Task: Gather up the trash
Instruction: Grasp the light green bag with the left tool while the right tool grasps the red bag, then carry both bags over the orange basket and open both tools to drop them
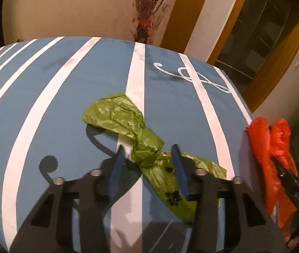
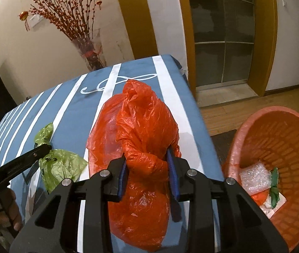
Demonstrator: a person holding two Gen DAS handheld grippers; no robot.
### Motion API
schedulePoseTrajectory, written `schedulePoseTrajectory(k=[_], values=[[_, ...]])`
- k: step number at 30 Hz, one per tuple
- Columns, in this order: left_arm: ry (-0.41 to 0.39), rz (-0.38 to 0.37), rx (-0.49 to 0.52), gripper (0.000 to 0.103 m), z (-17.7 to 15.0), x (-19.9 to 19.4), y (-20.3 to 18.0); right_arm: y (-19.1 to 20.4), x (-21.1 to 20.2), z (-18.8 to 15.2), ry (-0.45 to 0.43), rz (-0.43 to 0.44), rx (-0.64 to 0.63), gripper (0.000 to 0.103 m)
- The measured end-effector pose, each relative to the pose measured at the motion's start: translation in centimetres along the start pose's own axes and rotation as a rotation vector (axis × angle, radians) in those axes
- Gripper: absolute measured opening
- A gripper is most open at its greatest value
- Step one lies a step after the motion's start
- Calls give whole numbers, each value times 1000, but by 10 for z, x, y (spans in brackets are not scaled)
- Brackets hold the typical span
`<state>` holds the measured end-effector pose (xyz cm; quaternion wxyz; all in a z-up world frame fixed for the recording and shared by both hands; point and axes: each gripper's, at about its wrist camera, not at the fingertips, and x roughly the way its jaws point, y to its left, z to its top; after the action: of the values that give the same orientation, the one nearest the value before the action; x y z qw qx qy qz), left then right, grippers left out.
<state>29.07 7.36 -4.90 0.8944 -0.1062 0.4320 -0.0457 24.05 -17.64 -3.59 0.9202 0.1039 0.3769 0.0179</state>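
Observation:
A crumpled green plastic bag (image 1: 115,113) lies on the blue, white-striped tablecloth (image 1: 54,105). Its twisted knot sits between the fingers of my left gripper (image 1: 147,154). The right pad touches the knot and a sliver of cloth shows beside the left pad, so the jaws stand open around it. My right gripper (image 2: 147,158) is shut on the bunched neck of a red plastic bag (image 2: 141,113), which rests on the table near its right edge. The right wrist view also shows the green bag (image 2: 61,164) and the left gripper (image 2: 44,147). The red bag (image 1: 261,143) shows at the far right of the left wrist view.
A pink plastic basket (image 2: 252,124) stands on the floor right of the table, holding bubble wrap and scraps. A glass vase (image 2: 90,52) of red branches stands behind the table's far edge. A wood-framed glass door is at the back right. A person's hand (image 2: 6,213) holds the left gripper.

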Motion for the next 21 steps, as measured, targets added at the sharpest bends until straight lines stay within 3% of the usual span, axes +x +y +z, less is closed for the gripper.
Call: schedulePoseTrajectory(k=[1,5,14,21], values=[[5,3,4,20,1,2,-1,-1,-2,0,-3,2,3,32],[-12,-18,14,17,2,-4,-3,-7,-13,0,-28,5,11,32],[-72,-75,73,17,0,-33,-30,-29,-50,2,-102,-13,41,32],[-92,-165,159,17,-10,-53,-81,-60,-79,2,-159,-65,78,32]])
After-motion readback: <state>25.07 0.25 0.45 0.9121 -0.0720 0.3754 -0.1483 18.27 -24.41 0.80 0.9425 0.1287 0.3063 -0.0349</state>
